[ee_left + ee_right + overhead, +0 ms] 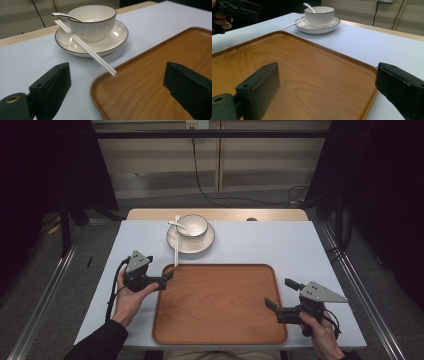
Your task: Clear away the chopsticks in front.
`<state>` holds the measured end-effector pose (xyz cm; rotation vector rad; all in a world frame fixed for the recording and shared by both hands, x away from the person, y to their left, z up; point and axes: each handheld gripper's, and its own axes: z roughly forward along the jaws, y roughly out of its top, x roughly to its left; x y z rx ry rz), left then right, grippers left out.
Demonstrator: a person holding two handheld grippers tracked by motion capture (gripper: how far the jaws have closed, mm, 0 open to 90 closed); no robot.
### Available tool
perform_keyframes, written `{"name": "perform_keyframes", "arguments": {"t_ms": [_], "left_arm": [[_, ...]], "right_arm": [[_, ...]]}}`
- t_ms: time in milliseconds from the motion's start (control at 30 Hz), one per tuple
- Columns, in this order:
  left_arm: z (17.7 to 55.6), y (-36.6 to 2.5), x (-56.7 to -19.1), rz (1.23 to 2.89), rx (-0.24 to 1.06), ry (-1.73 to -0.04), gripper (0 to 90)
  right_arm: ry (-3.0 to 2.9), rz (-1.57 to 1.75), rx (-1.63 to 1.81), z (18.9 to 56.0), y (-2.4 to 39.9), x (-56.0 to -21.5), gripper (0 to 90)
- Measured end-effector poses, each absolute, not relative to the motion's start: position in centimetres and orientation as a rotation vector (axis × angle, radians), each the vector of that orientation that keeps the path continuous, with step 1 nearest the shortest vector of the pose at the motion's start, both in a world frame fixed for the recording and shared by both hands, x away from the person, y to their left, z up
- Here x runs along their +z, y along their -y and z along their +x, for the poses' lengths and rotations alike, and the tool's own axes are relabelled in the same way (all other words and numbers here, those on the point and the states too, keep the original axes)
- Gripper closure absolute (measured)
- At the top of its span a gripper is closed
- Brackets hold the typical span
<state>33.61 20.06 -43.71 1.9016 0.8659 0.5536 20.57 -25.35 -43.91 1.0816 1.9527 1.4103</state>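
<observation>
The desk, under a pale cover, carries a wooden tray on the near side and, beyond the tray's far left corner, a white plate with a bowl standing on it and a spoon resting in the bowl. A pair of white chopsticks leans from the plate's left rim towards the person, its near tips just over the tray's far edge.

The left gripper sits at the tray's left edge, its jaws spread wide and holding nothing, pointed towards those near tips; in the left gripper view the chopsticks run down between the two jaws' line of sight. The right gripper hovers over the tray's right edge, jaws likewise spread and empty.

The step in hand looks like picking up the chopsticks with the left gripper. To do it well, I would bring the jaws across both sticks together, near the free lower end where they clear the plate, and close squarely so neither stick rolls out. Lifting gently away from the plate should avoid tipping the bowl or flicking the spoon. The right gripper is best kept clear, ready to steady the plate.
</observation>
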Motion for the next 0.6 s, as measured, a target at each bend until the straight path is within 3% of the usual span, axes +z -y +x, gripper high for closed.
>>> {"name": "perform_keyframes", "arguments": {"t_ms": [433, 600], "left_arm": [[36.9, -19.4, -44.0, 1.938, 0.529, -0.881, 7.9], [38.2, -19.4, -43.5, 1.937, 0.564, -0.880, 13.5]], "right_arm": [[-1.978, 1.073, 1.413, 20.6, 25.3, -44.0, 5.3], [-1.981, 1.078, 1.411, 20.6, 25.3, -44.0, 5.3]]}}
